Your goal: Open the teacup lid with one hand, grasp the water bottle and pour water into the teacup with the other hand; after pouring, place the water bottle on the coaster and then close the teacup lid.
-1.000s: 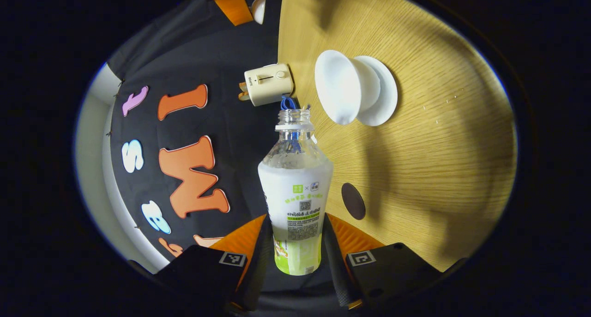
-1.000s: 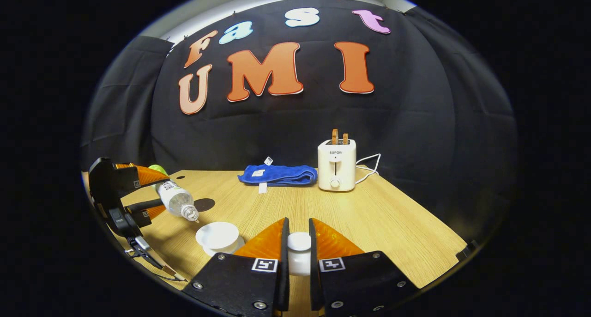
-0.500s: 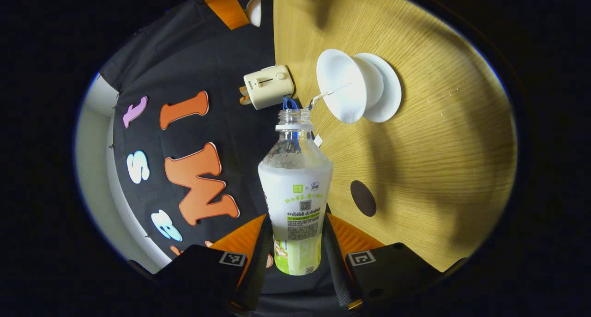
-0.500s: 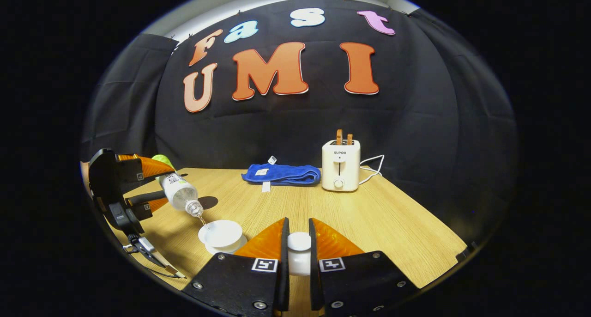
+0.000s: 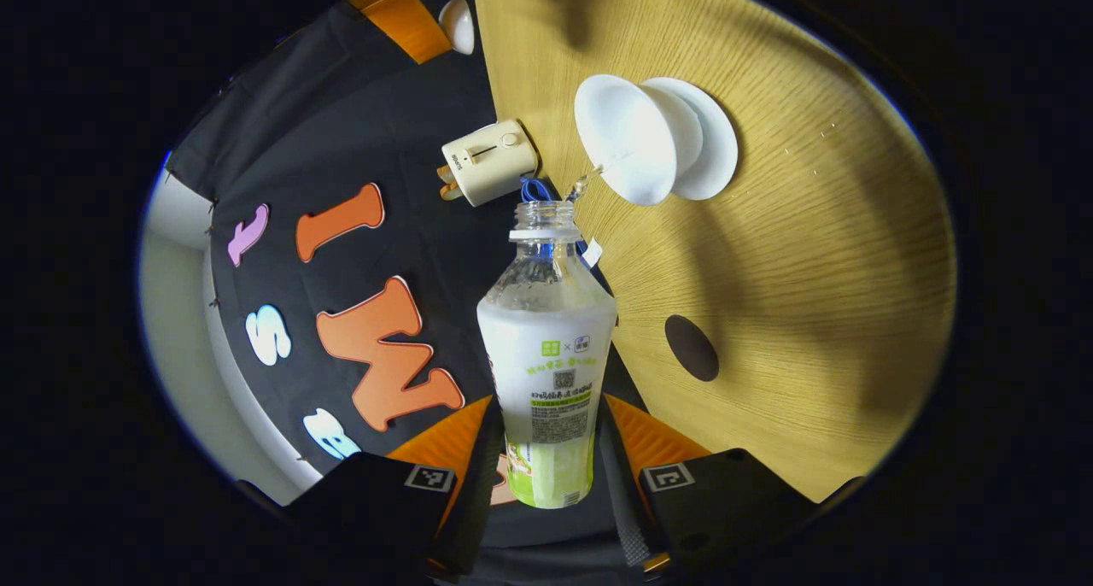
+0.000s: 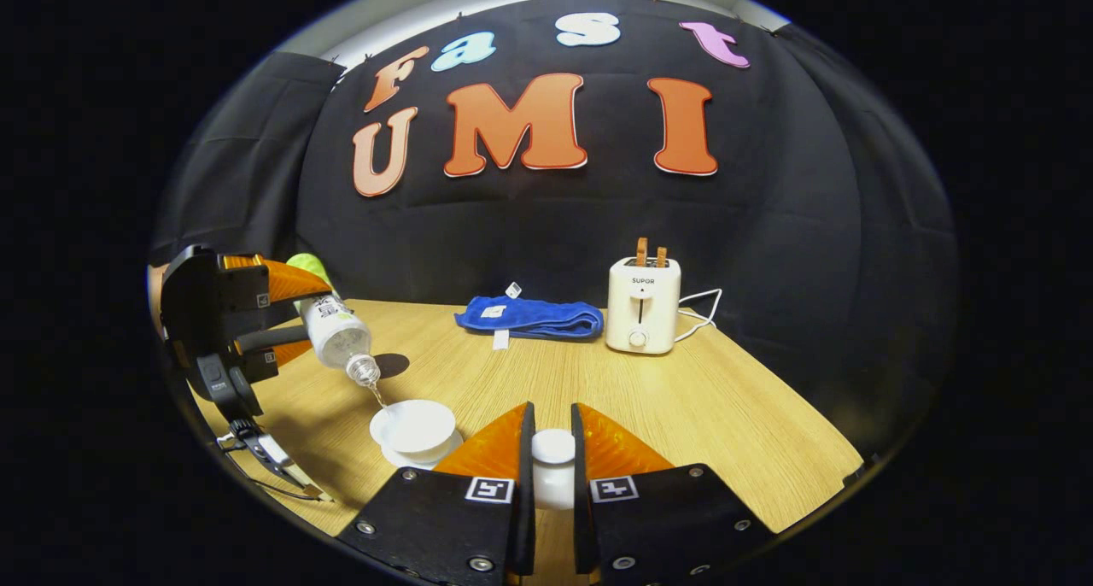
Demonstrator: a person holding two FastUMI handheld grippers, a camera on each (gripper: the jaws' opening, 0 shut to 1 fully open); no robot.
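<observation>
One bottle (image 5: 546,347), one teacup (image 6: 413,425), one toaster (image 6: 642,305), one towel (image 6: 529,317), one coaster (image 5: 691,348).

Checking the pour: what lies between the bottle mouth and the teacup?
A thin stream of water, in the right gripper view, from the bottle to the teacup.

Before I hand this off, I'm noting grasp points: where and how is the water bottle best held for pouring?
Grip the water bottle around its lower labelled body, coming from behind its base along its axis, as the left hand-held gripper does, one finger on each side. The body is round and straight-sided there, and that leaves the open neck free to tip toward the teacup.
</observation>
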